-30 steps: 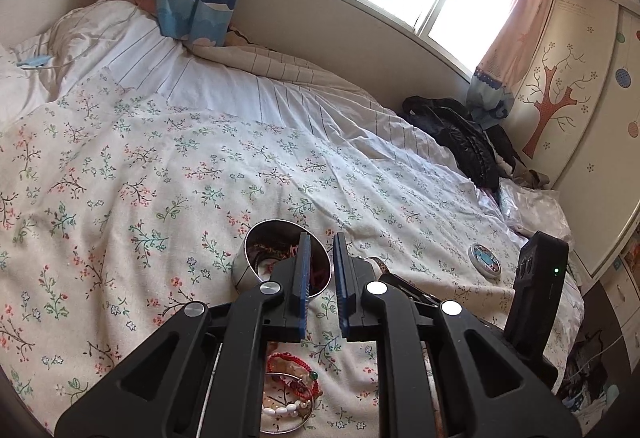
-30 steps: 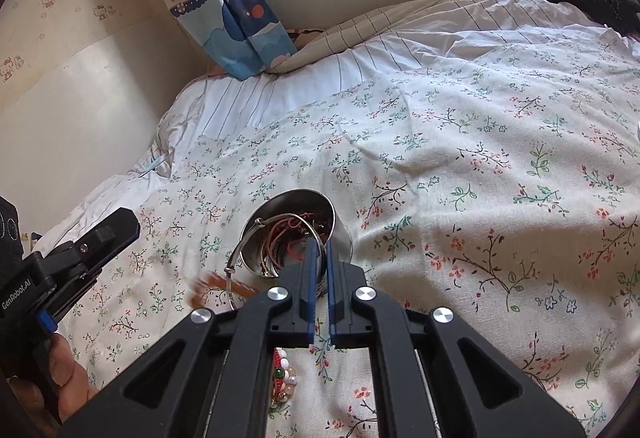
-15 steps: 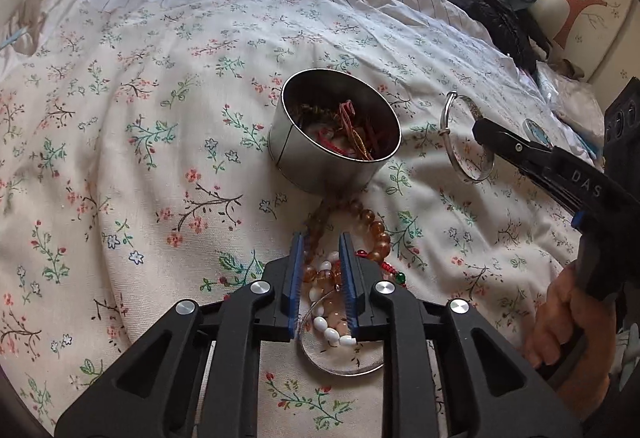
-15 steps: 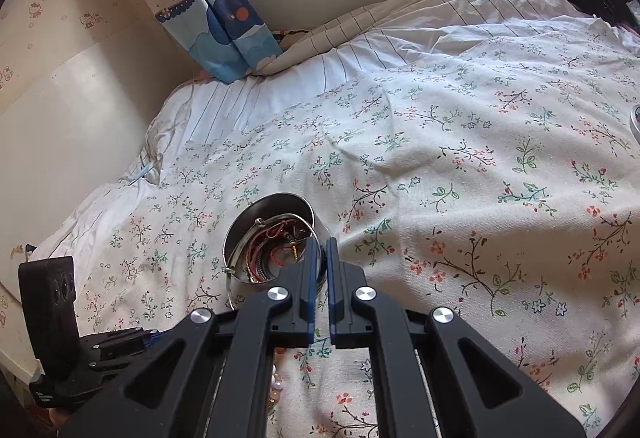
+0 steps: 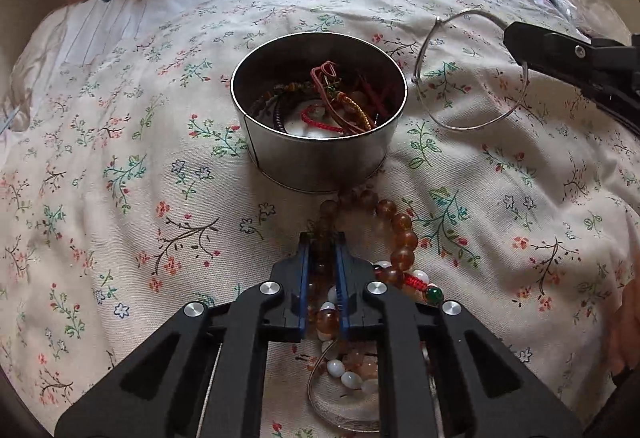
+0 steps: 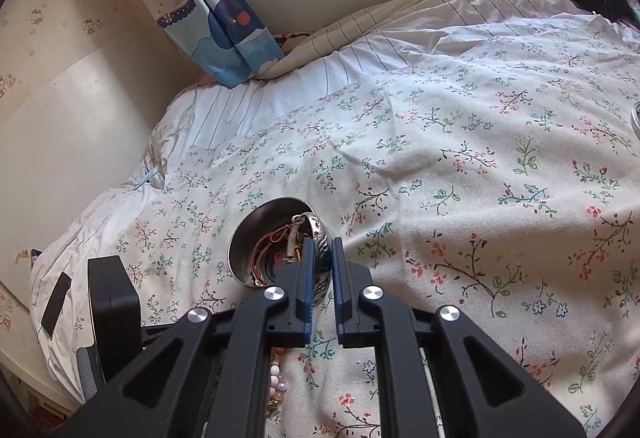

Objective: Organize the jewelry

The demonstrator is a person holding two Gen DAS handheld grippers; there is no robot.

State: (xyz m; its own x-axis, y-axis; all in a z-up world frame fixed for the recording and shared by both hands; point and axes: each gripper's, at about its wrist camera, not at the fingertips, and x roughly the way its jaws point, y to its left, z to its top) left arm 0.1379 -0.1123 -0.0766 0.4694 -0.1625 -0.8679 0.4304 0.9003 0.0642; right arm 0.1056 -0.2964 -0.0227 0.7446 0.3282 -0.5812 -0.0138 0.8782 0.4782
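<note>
Left gripper (image 5: pixel 322 242) dropped and tipped down since a second ago. Back then it looked across the bed; now it is right over the loose pile in front of the tin (image 5: pixel 320 165).

- Amber bead bracelet (image 5: pixel 404 234): lies on the bedspread (image 5: pixel 120 197), its far end touching the foot of the tin and its near side running between the left pads. Left jaws are closing on it and the beads fill the gap, so I read that as a grip just made. It is not lifted yet.
- Why that strand: it's the top, farthest-out loop of the pile. Taking one side of it should peel it off without dragging the rest.
- White bead bracelet (image 5: pixel 348 378), red cord with a green bead (image 5: pixel 434 294) and a flat silver ring (image 5: pixel 340 414) sit under and just beside the left fingers, overlapping. Snag risk: the red cord touches the amber loop.
- Tin: upright, open, already holds a tangle of cords and bracelets. Clearly the collection point.
- Right gripper (image 6: pixel 320 244): clamped on a silver bangle (image 5: pixel 436 117), held in the air beside the tin's rim on the right, clear of the bedspread. From its own camera the bangle sits over the tin mouth. My guess is it's parked there, ready to drop in.
- Progress: partway. Several pieces in, at least four still out.
</note>
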